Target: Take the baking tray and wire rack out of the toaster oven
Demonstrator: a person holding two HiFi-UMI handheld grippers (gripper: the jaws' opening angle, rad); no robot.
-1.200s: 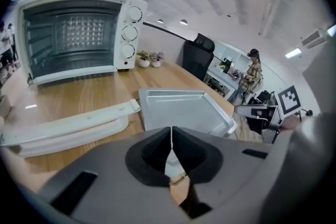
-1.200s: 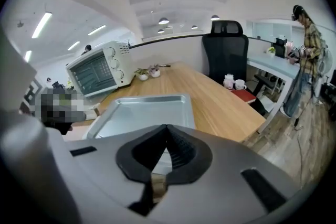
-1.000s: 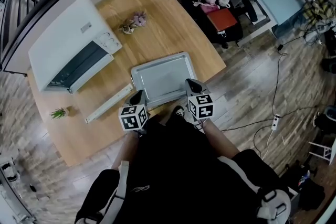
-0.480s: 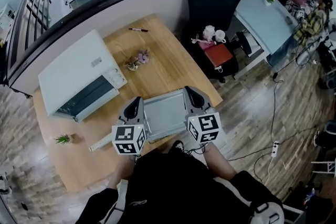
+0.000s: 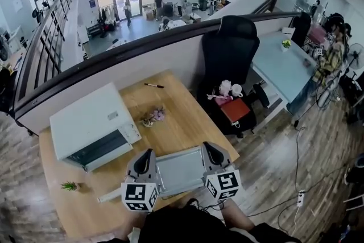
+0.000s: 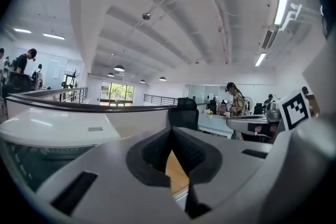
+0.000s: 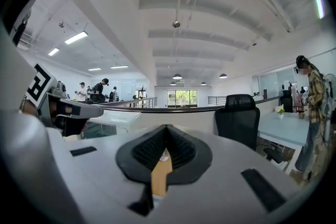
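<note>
Claws first: left gripper (image 5: 147, 157) and right gripper (image 5: 211, 152) both have their jaws pressed together on nothing; only table (image 5: 182, 116) wood shows through each slot. Over the last second I have raised both clear of the baking tray (image 5: 179, 171), which lies flat on the table in front and to the right of the toaster oven (image 5: 91, 122). I judge the tray step done. A pale bar (image 5: 111, 195) lies in front of the oven; I cannot confirm it as the rack. No writing is legible: the oven-top label is too small.
</note>
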